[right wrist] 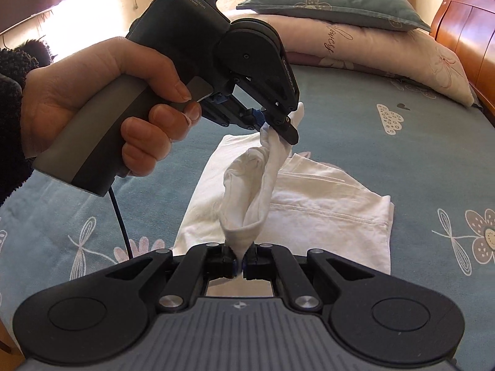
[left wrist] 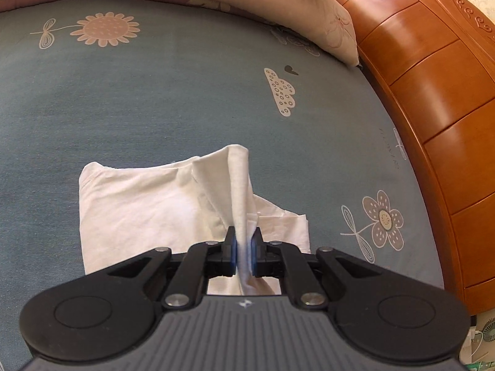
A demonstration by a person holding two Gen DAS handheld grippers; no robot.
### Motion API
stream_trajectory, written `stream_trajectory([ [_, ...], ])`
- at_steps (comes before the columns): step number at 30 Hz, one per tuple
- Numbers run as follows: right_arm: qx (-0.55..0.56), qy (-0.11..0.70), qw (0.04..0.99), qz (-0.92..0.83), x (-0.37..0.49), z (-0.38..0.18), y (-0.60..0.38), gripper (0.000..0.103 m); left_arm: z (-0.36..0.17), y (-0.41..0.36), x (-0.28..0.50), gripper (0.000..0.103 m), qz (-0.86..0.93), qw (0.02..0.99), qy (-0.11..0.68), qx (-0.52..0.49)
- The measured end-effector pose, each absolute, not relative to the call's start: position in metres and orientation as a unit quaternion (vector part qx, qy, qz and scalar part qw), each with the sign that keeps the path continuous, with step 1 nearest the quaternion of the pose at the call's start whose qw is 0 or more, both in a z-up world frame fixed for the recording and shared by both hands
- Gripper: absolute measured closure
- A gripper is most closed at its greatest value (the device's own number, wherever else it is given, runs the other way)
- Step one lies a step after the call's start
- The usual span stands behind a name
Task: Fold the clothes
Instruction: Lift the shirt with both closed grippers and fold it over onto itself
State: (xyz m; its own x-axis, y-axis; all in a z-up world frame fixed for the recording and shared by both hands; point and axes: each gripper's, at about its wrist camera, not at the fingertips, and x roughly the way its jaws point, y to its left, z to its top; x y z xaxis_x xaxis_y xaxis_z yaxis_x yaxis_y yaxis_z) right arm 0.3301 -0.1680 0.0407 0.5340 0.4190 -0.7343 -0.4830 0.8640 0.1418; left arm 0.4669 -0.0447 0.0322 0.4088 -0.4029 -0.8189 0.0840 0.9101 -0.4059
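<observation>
Mid-fold: the white garment (right wrist: 324,204) lies at frame centre on the blue bedsheet (right wrist: 402,154), one edge raised. The left gripper (left wrist: 244,249) and right gripper (right wrist: 239,262) are both clenched on that edge. Next move likely requires carrying it across together, then laying it flat.

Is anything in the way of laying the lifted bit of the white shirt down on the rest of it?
Nothing visible is. The left gripper and the right gripper both pinch a raised fold of the white shirt. The shirt lying beneath on the blue bedsheet has nothing on top.
</observation>
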Motion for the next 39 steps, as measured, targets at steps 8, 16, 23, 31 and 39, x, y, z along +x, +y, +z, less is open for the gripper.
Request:
stream_trajectory([
  [8,0.019,0.443,0.867,0.228,0.336,0.023,-0.208,0.099,0.006,-0.108,0.471,0.097,-0.165,0.816,0.546,-0.097],
  [16,0.107,0.475,0.851,0.195,0.345,0.002,-0.252,0.099,-0.007,-0.146,0.473,0.097,-0.157,0.826,0.539,-0.053],
  [23,0.138,0.495,0.839,0.179,0.344,-0.016,-0.273,0.099,-0.018,-0.172,0.476,0.097,-0.154,0.827,0.541,-0.017],
  [31,0.195,0.516,0.818,0.161,0.345,-0.036,-0.297,0.099,-0.031,-0.197,0.473,0.096,-0.153,0.827,0.539,0.040],
  [39,0.244,0.536,0.794,0.153,0.342,-0.050,-0.308,0.098,-0.038,-0.221,0.465,0.092,-0.157,0.830,0.524,0.106],
])
